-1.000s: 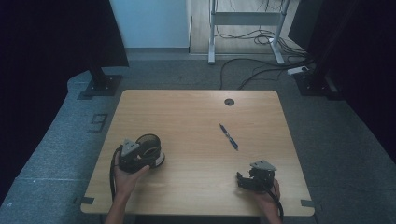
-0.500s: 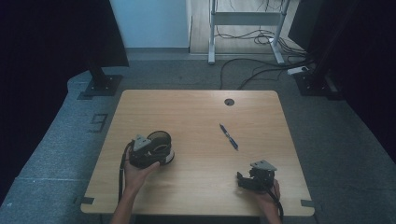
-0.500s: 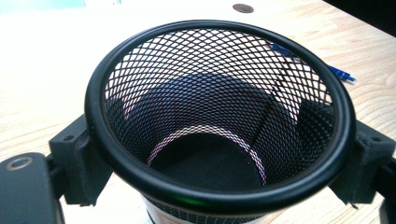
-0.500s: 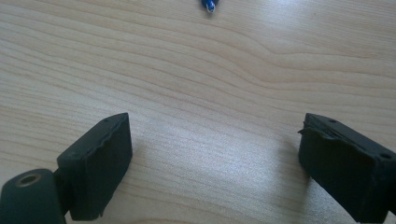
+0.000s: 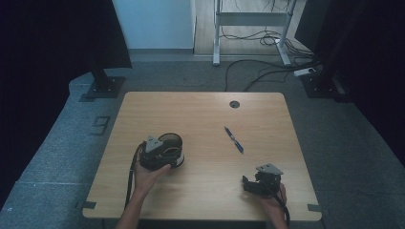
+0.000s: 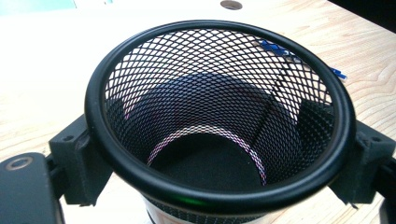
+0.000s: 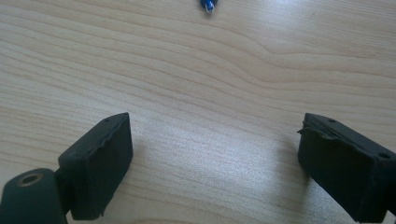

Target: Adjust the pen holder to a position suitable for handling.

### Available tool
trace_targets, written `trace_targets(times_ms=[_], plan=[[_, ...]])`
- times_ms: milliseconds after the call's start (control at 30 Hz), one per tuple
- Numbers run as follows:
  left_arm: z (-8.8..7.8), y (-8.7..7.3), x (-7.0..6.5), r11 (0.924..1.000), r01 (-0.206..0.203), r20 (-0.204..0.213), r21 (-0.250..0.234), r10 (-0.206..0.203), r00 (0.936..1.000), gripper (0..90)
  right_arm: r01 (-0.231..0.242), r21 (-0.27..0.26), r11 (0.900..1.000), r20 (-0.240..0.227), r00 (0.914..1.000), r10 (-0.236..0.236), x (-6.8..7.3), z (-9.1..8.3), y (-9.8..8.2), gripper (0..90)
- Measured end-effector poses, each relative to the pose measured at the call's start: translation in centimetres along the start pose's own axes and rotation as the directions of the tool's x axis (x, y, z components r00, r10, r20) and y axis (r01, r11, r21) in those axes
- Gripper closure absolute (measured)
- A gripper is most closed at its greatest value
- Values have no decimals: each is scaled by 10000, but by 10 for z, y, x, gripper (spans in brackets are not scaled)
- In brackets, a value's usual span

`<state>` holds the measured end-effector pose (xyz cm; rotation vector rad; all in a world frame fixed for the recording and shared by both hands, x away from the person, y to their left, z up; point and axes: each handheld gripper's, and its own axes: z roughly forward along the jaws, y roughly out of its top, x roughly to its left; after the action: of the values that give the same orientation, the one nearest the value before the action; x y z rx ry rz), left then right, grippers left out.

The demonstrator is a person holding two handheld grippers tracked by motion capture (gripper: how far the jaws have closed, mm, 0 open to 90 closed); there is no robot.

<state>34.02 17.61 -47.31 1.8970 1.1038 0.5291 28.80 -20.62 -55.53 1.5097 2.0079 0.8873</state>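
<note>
Our left tongs [image 5: 165,155] clamp the mesh cup [image 6: 219,116]; our right tongs [image 7: 215,168] stand apart, empty. Gripped loosely, the cup could tip, or knock the pen [image 5: 234,140] away.

A mesh cup [image 5: 171,149] stands on the table [image 5: 200,114], left of the pen [image 5: 234,140].

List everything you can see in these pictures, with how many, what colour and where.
mesh pen cup: one, black, near-left part of the table, held between the left claw's jaws
pen: one, blue, lying right of the table's centre
table: one, light wood, centre of the high view
cable hole: one, dark, far edge of the table
left claw: one, black, shut on the cup
right claw: one, black, jaws open over bare wood, near-right corner
</note>
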Motion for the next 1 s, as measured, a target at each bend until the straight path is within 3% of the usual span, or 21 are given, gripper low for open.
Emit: trace_targets(times_ms=[467, 1000], plan=[[29, 10, -25, 9987, -449, 398, 243, 439, 9982, 104, 1, 0, 10000, -2, 10000, -1, 0, 0, 0, 93], [67, 15, -48, 9967, -641, 645, 500, 608, 9961, 104, 4, -4, 10000, -4, 10000, -4, 0, 0, 0, 95]])
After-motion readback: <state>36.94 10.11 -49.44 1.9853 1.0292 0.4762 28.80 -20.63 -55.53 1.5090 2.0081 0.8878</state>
